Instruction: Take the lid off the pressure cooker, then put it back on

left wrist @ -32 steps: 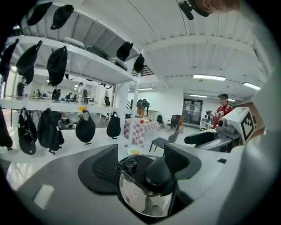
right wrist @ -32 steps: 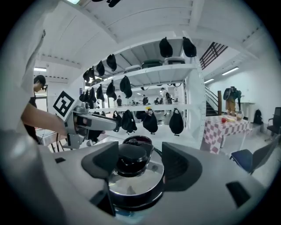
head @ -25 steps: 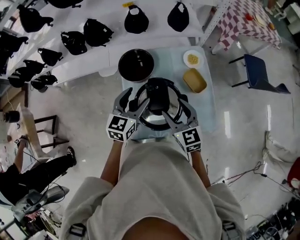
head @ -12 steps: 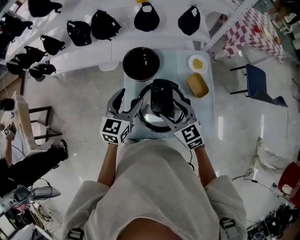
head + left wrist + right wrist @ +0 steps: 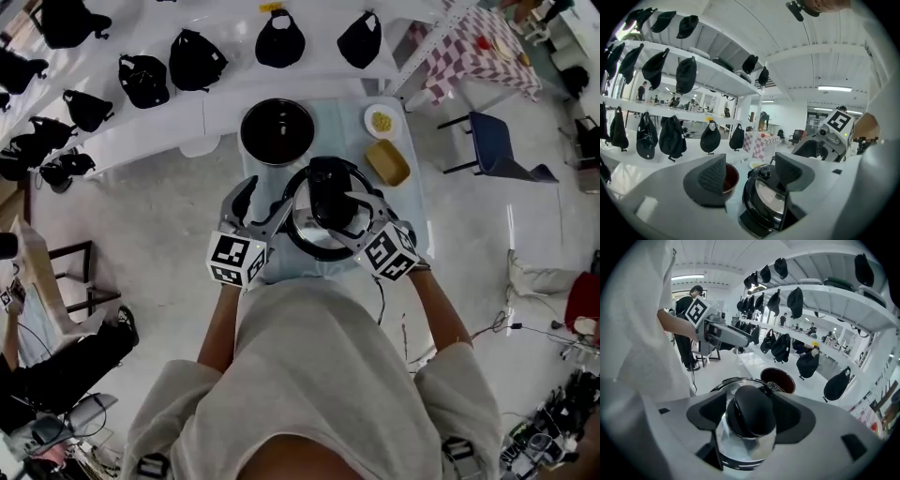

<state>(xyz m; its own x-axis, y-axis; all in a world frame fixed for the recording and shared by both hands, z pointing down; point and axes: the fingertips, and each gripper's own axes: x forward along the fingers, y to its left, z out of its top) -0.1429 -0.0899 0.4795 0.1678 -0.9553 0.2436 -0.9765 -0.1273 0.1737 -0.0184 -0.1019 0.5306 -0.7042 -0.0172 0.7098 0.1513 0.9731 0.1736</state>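
Currently the lid (image 5: 307, 228) looks seated on the pressure cooker (image 5: 292, 249), centre of the head view, on the pale blue table (image 5: 414, 220). No gap shows between rim and lid in either gripper view.

Right gripper (image 5: 750, 414): jaws closed in around the black knob (image 5: 751, 409) on top of the lid, one pad each side. They look in contact, though a sliver of slack on the left side can't be ruled out. Head view agrees: it comes in from the lower right onto the knob (image 5: 328, 190).

Left gripper (image 5: 750, 171): jaws wide apart, holding nothing. The cooker sits beyond them, partly behind the right-hand jaw. In the head view this gripper (image 5: 263, 202) is just beside the cooker's left edge; contact unclear.

Progress, my read: grip on the knob is made and the lid is down. These frames can't say whether that's pre-lift or post-replace.
- If pre-lift: unlock, lift and reseat all remain.
- If post-replace: only letting go remains.

Dark bowl (image 5: 277, 131) sits just above the cooker in frame, so watch clearance if the lid goes that way.
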